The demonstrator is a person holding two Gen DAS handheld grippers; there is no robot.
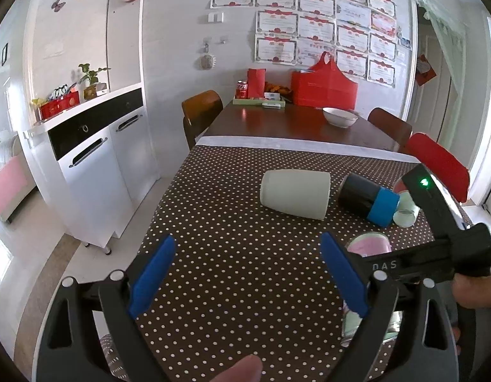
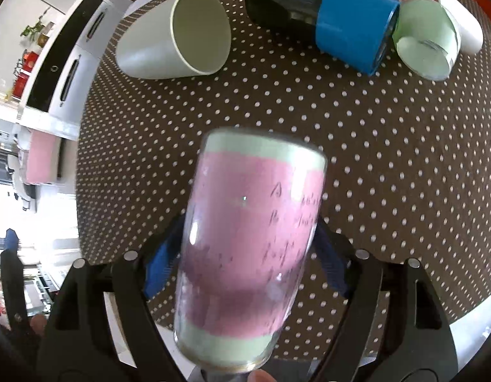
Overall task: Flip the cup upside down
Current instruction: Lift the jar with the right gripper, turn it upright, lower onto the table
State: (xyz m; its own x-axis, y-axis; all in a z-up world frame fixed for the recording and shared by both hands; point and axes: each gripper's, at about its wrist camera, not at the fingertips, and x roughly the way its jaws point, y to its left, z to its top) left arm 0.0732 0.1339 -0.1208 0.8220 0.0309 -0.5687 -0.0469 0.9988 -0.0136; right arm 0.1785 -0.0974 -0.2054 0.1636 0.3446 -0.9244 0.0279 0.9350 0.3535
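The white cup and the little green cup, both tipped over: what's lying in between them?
A black and blue cup lies on its side between the white cup and the green cup. The right wrist view shows it best.

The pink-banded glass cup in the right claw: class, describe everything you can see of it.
The glass cup is clear glass lined with paper, a wide pink band between pale green bands, with faint handwriting on the pink. It is lifted above the dotted tablecloth, tilted, and the right claw grips it with its blue pads on both sides. Nothing else touches it.
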